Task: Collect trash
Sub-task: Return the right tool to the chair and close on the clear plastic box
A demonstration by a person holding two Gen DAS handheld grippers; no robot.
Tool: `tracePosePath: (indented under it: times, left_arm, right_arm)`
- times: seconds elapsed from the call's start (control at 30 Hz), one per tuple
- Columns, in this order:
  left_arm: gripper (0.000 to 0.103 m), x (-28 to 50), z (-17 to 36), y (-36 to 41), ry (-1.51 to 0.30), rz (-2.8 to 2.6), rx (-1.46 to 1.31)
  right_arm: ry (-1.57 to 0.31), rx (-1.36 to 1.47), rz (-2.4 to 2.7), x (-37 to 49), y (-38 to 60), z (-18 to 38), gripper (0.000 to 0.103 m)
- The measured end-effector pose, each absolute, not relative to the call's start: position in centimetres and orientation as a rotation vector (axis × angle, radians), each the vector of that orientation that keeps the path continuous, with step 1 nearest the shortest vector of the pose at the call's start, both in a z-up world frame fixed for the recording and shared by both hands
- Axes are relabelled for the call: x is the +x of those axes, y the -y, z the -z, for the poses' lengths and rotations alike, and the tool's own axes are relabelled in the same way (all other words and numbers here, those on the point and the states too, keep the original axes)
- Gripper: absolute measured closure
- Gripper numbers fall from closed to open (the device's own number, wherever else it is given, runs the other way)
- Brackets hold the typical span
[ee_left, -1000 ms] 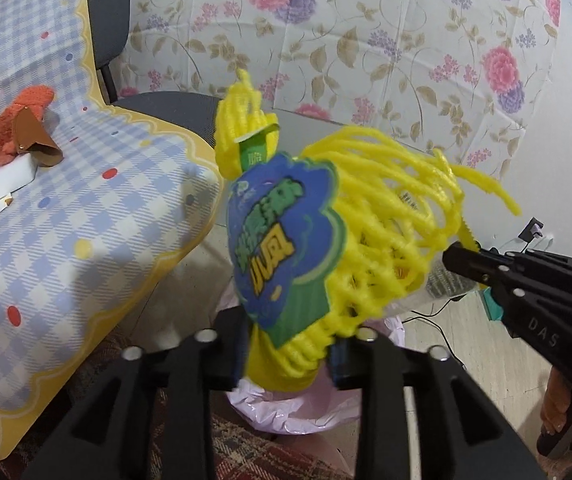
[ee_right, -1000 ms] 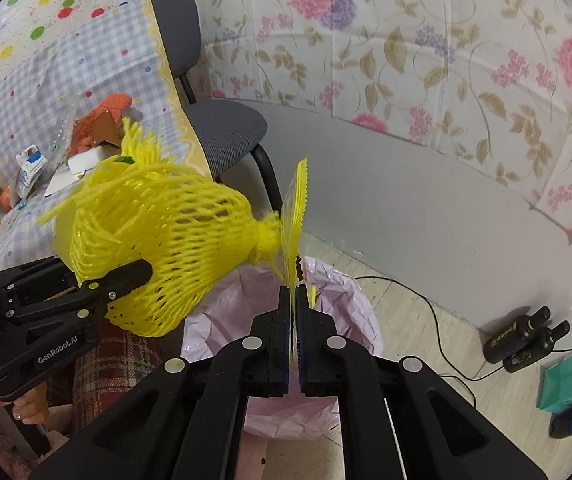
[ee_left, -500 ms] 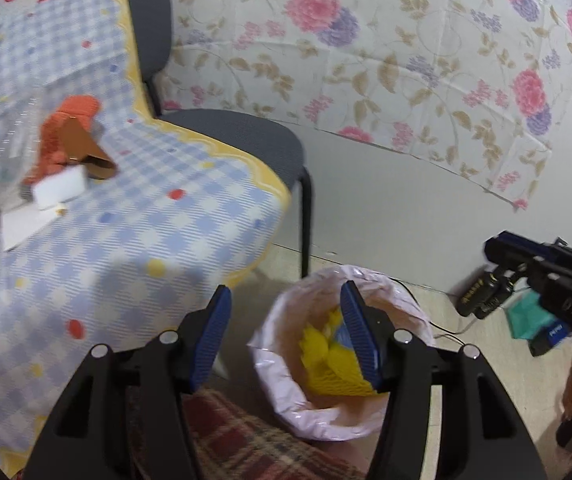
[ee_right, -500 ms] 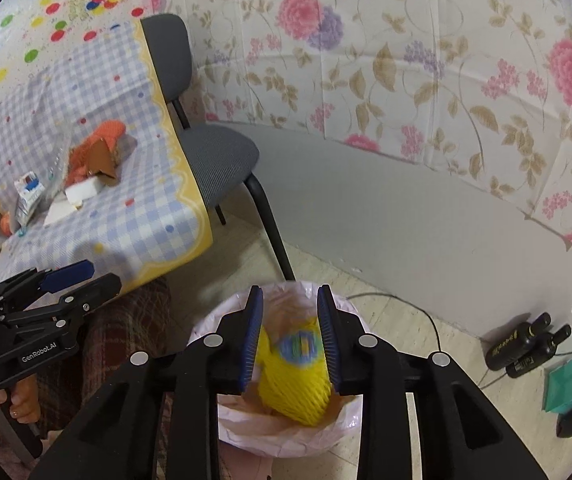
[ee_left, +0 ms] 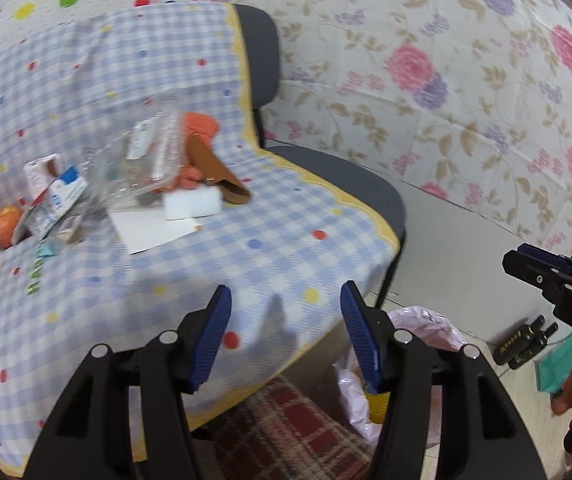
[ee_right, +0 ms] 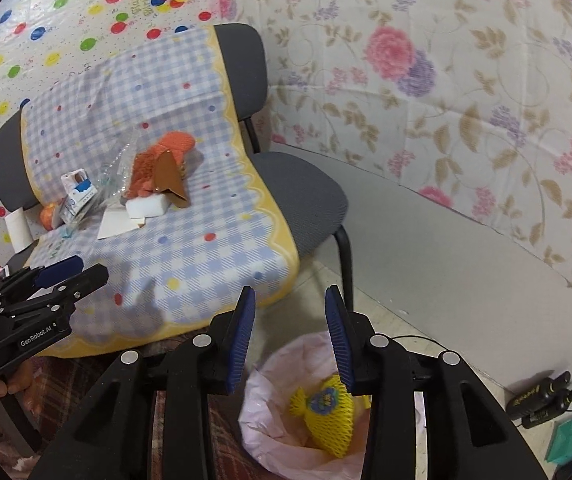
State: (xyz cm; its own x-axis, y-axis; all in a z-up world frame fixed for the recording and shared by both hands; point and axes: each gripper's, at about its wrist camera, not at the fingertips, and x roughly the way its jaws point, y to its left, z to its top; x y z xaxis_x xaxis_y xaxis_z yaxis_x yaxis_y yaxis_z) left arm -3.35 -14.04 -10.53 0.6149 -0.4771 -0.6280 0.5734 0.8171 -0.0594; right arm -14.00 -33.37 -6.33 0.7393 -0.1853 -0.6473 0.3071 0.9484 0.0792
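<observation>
**Net bag binned, litter heap ahead and to your left**

Left wrist view: your left hand-held gripper stands open with nothing between its blue pads, its jaws having just been opening. Straight beyond its fingertips lies bare checked cloth, draped over the chair. The remaining trash sits farther ahead and off to the left of the fingers: a clear plastic wrapper on top, a white block touching a brown cardboard piece, a white paper sheet flat under the block's near edge, and a blue-and-white carton at the far left. The block's long axis runs roughly across your line of reach, so I judge the jaws would span its short side with little wrist roll. The pink bin bag is low on the right, partly behind the right finger.

Right wrist view: your right hand-held gripper is also open and empty, its jaws having just been opening. Below and between its fingers the yellow net bag lies inside the pink bin bag, so that item looks done. From here the heap is well up and to the left, with the orange knitted piece behind the cardboard. The left hand-held gripper shows at the left edge, nearer the heap than the right, so it is probably the better one for the next pick.
</observation>
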Motion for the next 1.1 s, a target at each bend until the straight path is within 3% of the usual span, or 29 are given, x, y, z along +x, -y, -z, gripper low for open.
tracePosePath:
  times: [0.17,0.27,0.73,0.93,1.1]
  left_arm:
    - [0.041,-1.1,10.0,10.2,-0.682,0.493,0.121]
    - [0.036,0.3,9.5,8.0,-0.669,0.417,0.120]
    - [0.021,5.7,7.9,0.3,-0.621,0.171,0.085]
    - [0.016,8.4,7.5,-2.0,-0.610,0.089,0.054]
    - [0.016,10.4,7.7,-2.9,-0.626,0.057,0.032]
  right_arm:
    - [-0.652,0.120,0.181,-10.4,30.8,5.1,0.064]
    - [-0.635,0.098,0.131,-7.9,29.3,4.8,0.048]
    - [-0.607,0.080,-0.045,2.3,23.6,4.2,0.047]
    - [-0.616,0.082,-0.082,7.7,22.4,5.0,0.049]
    - [-0.624,0.111,-0.084,11.3,22.1,5.7,0.066]
